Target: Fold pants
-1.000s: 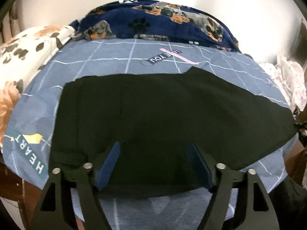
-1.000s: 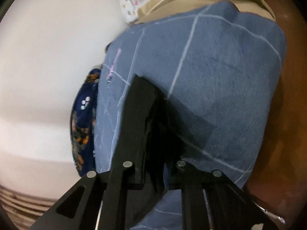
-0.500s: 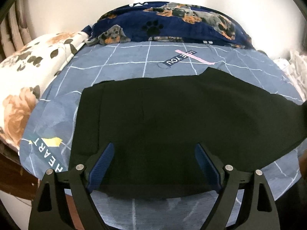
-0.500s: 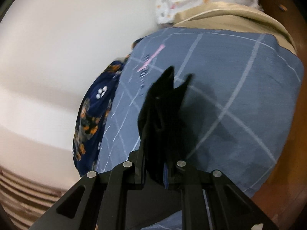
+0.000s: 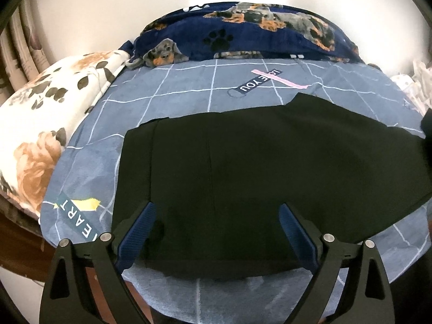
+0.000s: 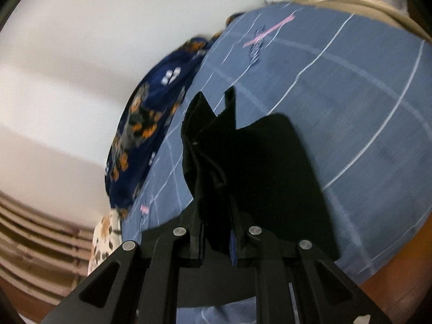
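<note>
Right wrist view: right hand-held gripper (image 6: 216, 240) pinches the black pants (image 6: 216, 162) by a lifted end; the bunched cloth may slip and spoil the fold, since the left hand-held gripper (image 5: 216, 232), its jaws just opened wide and empty, pins nothing on the bed (image 5: 189, 94).

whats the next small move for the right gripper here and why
Probably carry the clamped leg end across toward the waistband: the right gripper is shut on the black pants, while the left gripper, jaws just opened, grips nothing.

A blue grid-patterned bedsheet (image 5: 189, 102) is covering the bed across mid-frame. A navy dog-print blanket (image 5: 243, 35) is lying along the top, and a floral pillow (image 5: 40, 124) is resting at the left edge.
</note>
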Demonstrator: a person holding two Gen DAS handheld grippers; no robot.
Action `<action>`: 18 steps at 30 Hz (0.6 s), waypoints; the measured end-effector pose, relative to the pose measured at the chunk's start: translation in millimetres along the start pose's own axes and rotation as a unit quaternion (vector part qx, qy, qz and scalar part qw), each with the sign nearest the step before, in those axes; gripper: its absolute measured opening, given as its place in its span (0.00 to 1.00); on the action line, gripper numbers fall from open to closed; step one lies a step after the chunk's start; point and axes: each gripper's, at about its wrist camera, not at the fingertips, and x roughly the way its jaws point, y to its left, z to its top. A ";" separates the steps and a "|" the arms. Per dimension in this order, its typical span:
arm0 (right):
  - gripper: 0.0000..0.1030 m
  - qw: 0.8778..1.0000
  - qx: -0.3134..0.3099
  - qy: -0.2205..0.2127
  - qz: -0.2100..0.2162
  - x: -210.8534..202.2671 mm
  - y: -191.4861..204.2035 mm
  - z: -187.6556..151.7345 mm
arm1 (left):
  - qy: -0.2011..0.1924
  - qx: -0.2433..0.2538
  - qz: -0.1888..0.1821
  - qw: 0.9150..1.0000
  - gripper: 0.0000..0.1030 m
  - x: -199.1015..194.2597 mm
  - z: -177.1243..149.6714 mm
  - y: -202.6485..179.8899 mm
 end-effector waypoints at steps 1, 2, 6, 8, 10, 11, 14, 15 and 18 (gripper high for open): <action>0.14 1.000 -0.006 0.005 -0.002 2.9 3.1 -2.7 | 0.000 -0.001 0.000 1.000 0.90 -0.3 0.0 0.4; 0.14 1.000 -0.015 0.011 -0.005 7.4 6.6 -6.5 | 0.001 0.001 -0.001 1.000 0.90 -0.2 -0.2 0.5; 0.14 0.999 -0.026 0.034 -0.011 24.2 12.5 -18.2 | 0.009 0.006 -0.002 1.000 0.91 1.8 -0.7 -1.6; 0.14 0.998 -0.032 0.043 -0.014 28.4 13.4 -23.3 | 0.011 0.009 -0.003 1.000 0.91 3.1 -1.4 -3.1; 0.14 0.998 -0.043 0.047 -0.020 31.6 17.2 -27.0 | 0.010 0.012 -0.003 1.000 0.91 3.2 -2.1 -4.9; 0.14 0.997 -0.049 0.048 -0.021 33.2 20.3 -29.1 | 0.010 0.013 -0.003 1.000 0.91 3.6 -2.7 -5.5; 0.14 0.997 -0.056 0.053 -0.020 36.7 23.6 -32.6 | 0.012 0.019 -0.003 1.000 0.91 4.6 -3.8 -8.5; 0.14 0.996 -0.058 0.057 -0.020 39.0 23.9 -34.7 | 0.013 0.020 -0.004 1.000 0.91 5.3 -4.1 -9.3; 0.14 0.995 -0.066 0.070 -0.020 46.6 28.0 -42.0 | 0.013 0.025 -0.003 1.000 0.91 5.0 -4.5 -11.9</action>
